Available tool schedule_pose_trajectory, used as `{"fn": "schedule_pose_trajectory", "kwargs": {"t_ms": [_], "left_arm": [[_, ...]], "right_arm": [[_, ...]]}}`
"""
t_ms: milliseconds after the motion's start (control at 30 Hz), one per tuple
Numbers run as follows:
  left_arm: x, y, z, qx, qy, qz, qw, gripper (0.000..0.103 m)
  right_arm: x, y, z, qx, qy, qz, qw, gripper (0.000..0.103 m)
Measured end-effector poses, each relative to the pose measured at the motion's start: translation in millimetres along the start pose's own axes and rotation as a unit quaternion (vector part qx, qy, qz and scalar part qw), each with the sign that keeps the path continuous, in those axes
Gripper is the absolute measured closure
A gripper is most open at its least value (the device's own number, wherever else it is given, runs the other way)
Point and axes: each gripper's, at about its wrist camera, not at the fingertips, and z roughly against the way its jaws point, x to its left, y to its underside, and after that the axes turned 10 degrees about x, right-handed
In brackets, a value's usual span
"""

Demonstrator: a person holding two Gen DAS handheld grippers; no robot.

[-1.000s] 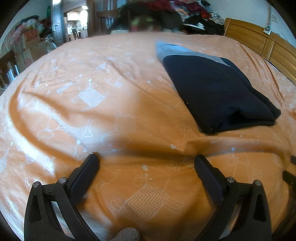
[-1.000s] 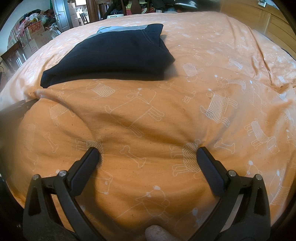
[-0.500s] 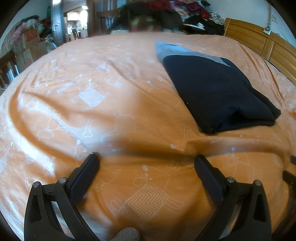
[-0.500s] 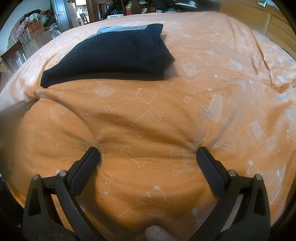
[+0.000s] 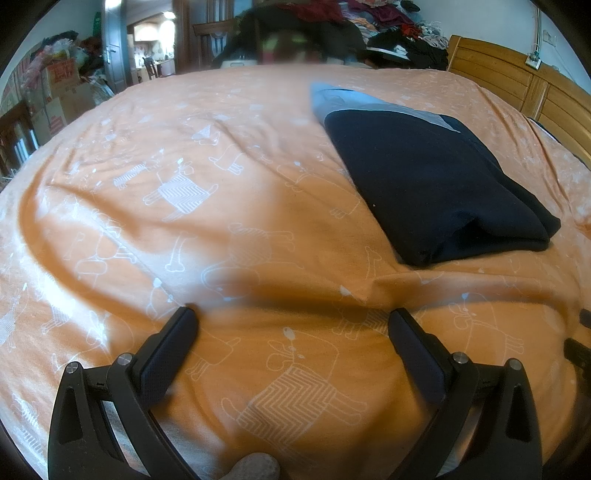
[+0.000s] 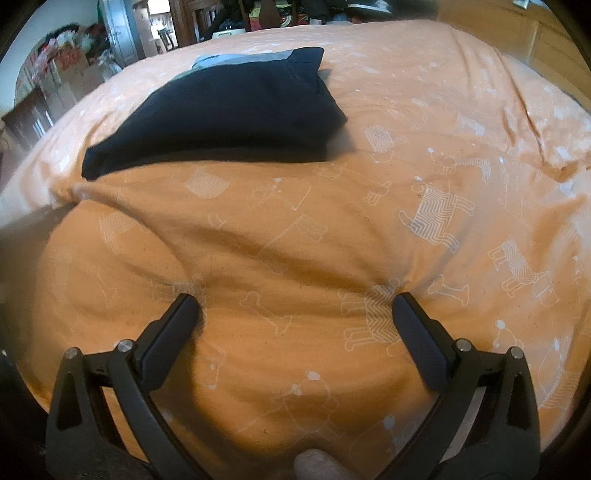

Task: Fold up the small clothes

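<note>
- Left hand-held gripper (image 5: 291,317) sits low over the orange bedspread (image 5: 184,221), jaws spread wide, nothing between them
- Right hand-held gripper (image 6: 295,306) likewise agape and empty, above a puffed fold of the bedspread (image 6: 443,129)
- Folded dark navy garment (image 5: 436,184) lies flat on the bed, ahead and right of the left gripper; grey-blue panel at its far end
- From the right wrist the garment (image 6: 229,107) lies ahead-left, a raised ridge of bedding in between
- Beyond: wooden headboard (image 5: 517,85), heaped clothes (image 5: 369,22), cardboard boxes (image 5: 62,88) by an open doorway
</note>
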Motion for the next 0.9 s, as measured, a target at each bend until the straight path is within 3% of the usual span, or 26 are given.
{"fn": "schedule_pose_trajectory", "kwargs": {"t_ms": [233,333,467,567,700,800,900], "left_arm": [[4,-12,4,0.023,0.034,0.009,0.9991,0.000],[-1,-22,24,0.027,0.046,-0.001,0.9986,0.000],[-13,-39,87,-0.029,0.037,-0.016,0.9987,0.000],[-21,-54,154,-0.091,0.025,-0.014,0.9954,0.000],[-46,-60,256,-0.195,-0.006,-0.035,0.9801,0.000],[-56,-56,316,-0.249,0.013,-0.023,0.9681,0.000],[-58,-53,344,-0.259,0.042,-0.007,0.9649,0.000]], "right_arm": [[3,-9,3,0.029,0.009,0.002,1.000,0.000],[5,-16,17,0.033,0.016,0.005,0.999,0.000],[15,-30,76,-0.022,0.016,0.003,1.000,0.000],[30,-42,145,-0.090,0.014,0.005,0.996,0.000],[53,-54,221,-0.169,0.032,0.015,0.985,0.000],[70,-58,264,-0.204,0.045,0.011,0.978,0.000],[76,-58,285,-0.213,0.046,-0.002,0.976,0.000]]}}
